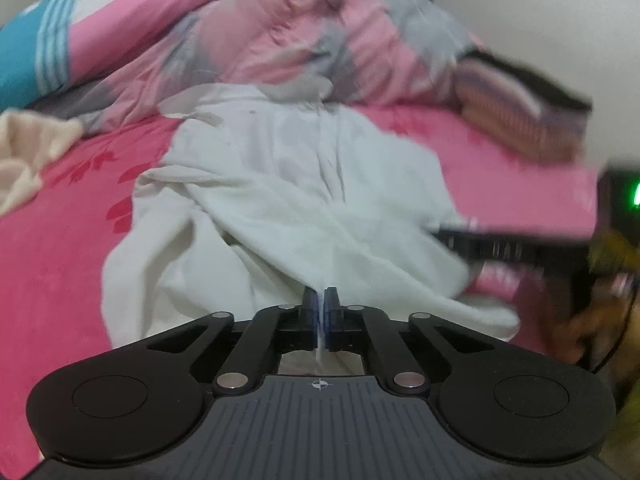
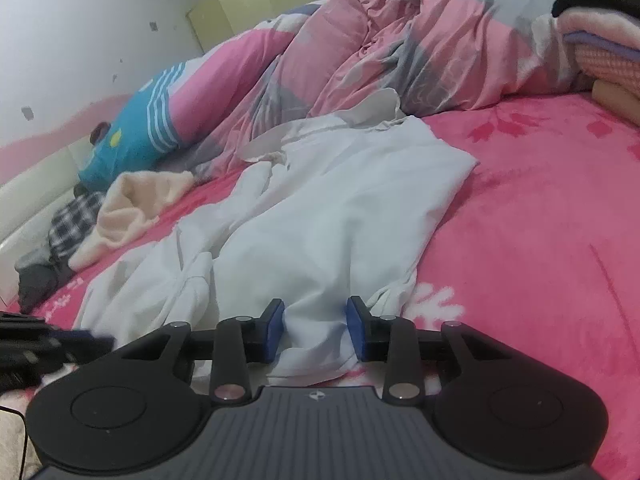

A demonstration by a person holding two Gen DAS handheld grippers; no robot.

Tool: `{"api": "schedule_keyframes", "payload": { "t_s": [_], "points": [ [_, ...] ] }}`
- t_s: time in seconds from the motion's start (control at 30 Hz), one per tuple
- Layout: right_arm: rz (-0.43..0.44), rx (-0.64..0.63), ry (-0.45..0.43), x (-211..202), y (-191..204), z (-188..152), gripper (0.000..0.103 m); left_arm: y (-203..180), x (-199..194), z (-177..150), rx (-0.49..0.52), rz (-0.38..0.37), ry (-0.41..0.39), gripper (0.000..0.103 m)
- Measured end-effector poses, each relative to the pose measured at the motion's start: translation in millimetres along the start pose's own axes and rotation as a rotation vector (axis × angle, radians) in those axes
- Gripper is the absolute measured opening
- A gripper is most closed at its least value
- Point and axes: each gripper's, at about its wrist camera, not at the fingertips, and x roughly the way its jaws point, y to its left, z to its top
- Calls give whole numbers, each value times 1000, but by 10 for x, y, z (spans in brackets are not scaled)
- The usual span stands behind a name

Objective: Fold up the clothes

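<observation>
The left gripper (image 1: 320, 312) pinches a thin edge of the white garment (image 1: 296, 200), jaws nearly together. The right gripper (image 2: 315, 330) stands wide, a fold of the garment between its pads. The garment lies rumpled on the pink bed (image 2: 540, 220), near a pink-grey quilt (image 2: 400, 52).

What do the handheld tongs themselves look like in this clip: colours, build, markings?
Both match. The left tongs and right tongs have matte black linkage arms with silver rivet pins, two round black discs at the sides, and a ribbed dark grey centre plate bearing a small white crosshair mark. The fingers are black and faced with blue pads. No cables on the tongs, and no sleeves, are clearly visible.
</observation>
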Motion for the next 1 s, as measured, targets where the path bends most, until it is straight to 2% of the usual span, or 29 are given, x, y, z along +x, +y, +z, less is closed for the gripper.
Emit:
{"api": "schedule_keyframes", "payload": {
  "t_s": [0.1,0.17,0.33,0.47,0.57,0.73,0.87,0.93,1.0],
  "points": [
    [7,8,-8,-3,-16,-14,35,211,-177,126,-124,-6,-38,0],
    [12,14,-13,-5,-27,-23,35,419,-320,258,-199,0,-93,0],
    [11,17,-18,0,-27,-32,35,984,-636,576,-322,80,-220,0],
    [-1,8,-22,6,-9,-43,35,1474,-753,815,-343,211,-289,0],
    [-5,5,-22,12,-5,-45,35,1806,-709,1007,-310,352,-318,0],
    [-13,-3,-22,24,9,-51,35,2404,-396,1236,-258,575,-310,0],
    [-21,-15,-25,33,18,-54,35,2797,-92,1236,-215,728,-264,0],
    [-23,-17,-26,33,16,-55,35,2985,48,1173,-262,754,-201,2],
    [-22,-16,-27,35,14,-56,35,3183,134,1069,-353,763,-136,4]
  ]
}}
